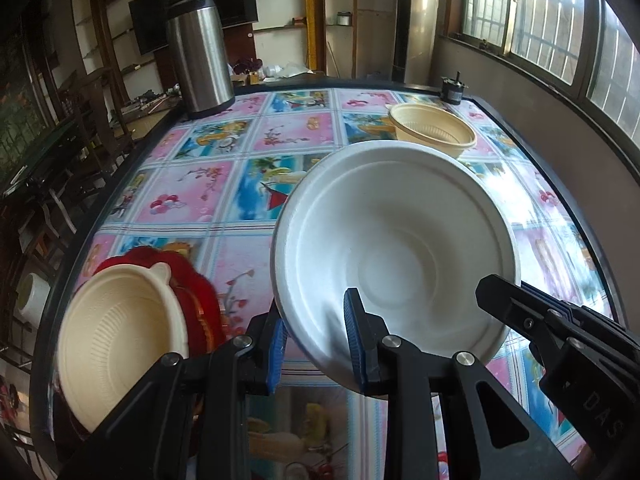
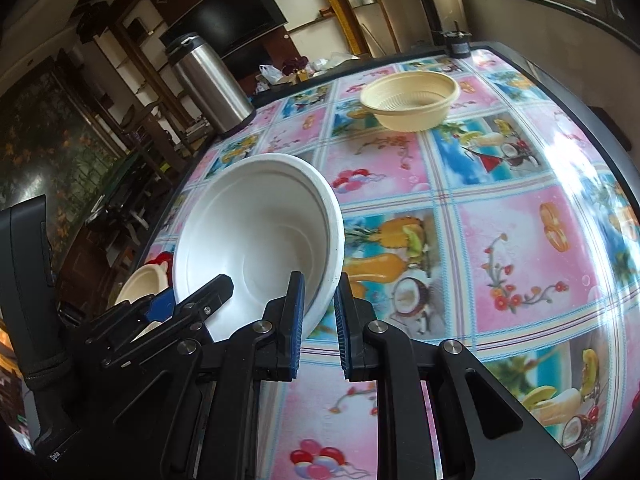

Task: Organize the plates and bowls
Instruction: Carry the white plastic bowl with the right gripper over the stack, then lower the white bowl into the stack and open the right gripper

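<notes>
Now | left claw (image 1: pixel 316 344) clamped on white bowl (image 1: pixel 400 248) rim | right claw (image 2: pixel 318 320) clamped on opposite rim | bowl tilted above tabletop (image 2: pixel 500 220)

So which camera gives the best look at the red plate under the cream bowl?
Left wrist: the red plate shows its scalloped edge behind the near cream bowl. The right wrist view shows only a red sliver beside the white bowl.

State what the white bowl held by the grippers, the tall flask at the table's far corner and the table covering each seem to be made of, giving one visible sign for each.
White bowl: probably moulded pulp or foam; matte, with soft pressed rings.
Flask: brushed steel body with streaky reflections; dark lid, likely plastic.
Table covering: glossy printed vinyl or similar; it shows window glare.
</notes>
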A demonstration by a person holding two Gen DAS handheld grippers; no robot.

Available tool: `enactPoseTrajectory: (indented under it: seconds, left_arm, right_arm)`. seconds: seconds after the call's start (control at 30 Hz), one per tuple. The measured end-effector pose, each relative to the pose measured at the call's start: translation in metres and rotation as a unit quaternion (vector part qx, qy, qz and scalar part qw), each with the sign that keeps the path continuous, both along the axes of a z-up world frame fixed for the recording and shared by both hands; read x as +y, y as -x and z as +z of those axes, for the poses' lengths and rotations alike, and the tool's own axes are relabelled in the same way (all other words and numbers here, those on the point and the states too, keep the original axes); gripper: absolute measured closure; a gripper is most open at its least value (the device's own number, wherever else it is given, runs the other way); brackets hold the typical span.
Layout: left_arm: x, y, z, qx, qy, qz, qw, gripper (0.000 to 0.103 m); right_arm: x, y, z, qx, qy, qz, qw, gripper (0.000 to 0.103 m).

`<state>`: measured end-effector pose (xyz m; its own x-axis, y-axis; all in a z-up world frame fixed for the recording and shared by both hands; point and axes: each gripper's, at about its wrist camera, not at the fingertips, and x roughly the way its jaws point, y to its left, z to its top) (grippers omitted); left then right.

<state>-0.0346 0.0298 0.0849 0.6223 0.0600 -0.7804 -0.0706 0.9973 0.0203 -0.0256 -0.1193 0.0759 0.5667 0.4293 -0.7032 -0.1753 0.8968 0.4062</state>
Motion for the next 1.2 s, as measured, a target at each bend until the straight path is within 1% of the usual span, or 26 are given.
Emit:
enactPoseTrajectory:
  seconds: [0.23, 0.47, 0.67, 0.8, 1.07, 1.2]
  left_arm:
    - [0.042, 0.017, 0.018, -0.012, 0.001, 0.029, 0.9995, 0.076]
    - [0.09, 0.034, 0.021, -0.009, -0.003, 0.062, 0.9981, 0.076]
    - [0.126, 0.048, 0.011, 0.009, 0.003, 0.091, 0.9958, 0.076]
    - [0.139, 0.054, 0.004, 0.018, 0.007, 0.103, 0.9945, 0.076]
    - [0.155, 0.058, -0.014, 0.038, 0.019, 0.113, 0.9927, 0.076]
    - [0.157, 0.06, -0.02, 0.043, 0.022, 0.113, 0.9924, 0.075]
  right_arm:
    - [0.045, 0.006, 0.021, -0.021, 0.005, 0.039, 0.999, 0.088]
    - [0.097, 0.006, 0.023, -0.022, 0.005, 0.086, 0.996, 0.088]
    - [0.139, 0.009, 0.011, -0.004, 0.008, 0.127, 0.992, 0.088]
    - [0.162, 0.011, 0.0, 0.01, 0.014, 0.149, 0.989, 0.088]
    - [0.183, 0.012, -0.013, 0.027, 0.038, 0.169, 0.985, 0.087]
    - [0.188, 0.015, -0.012, 0.028, 0.048, 0.175, 0.983, 0.085]
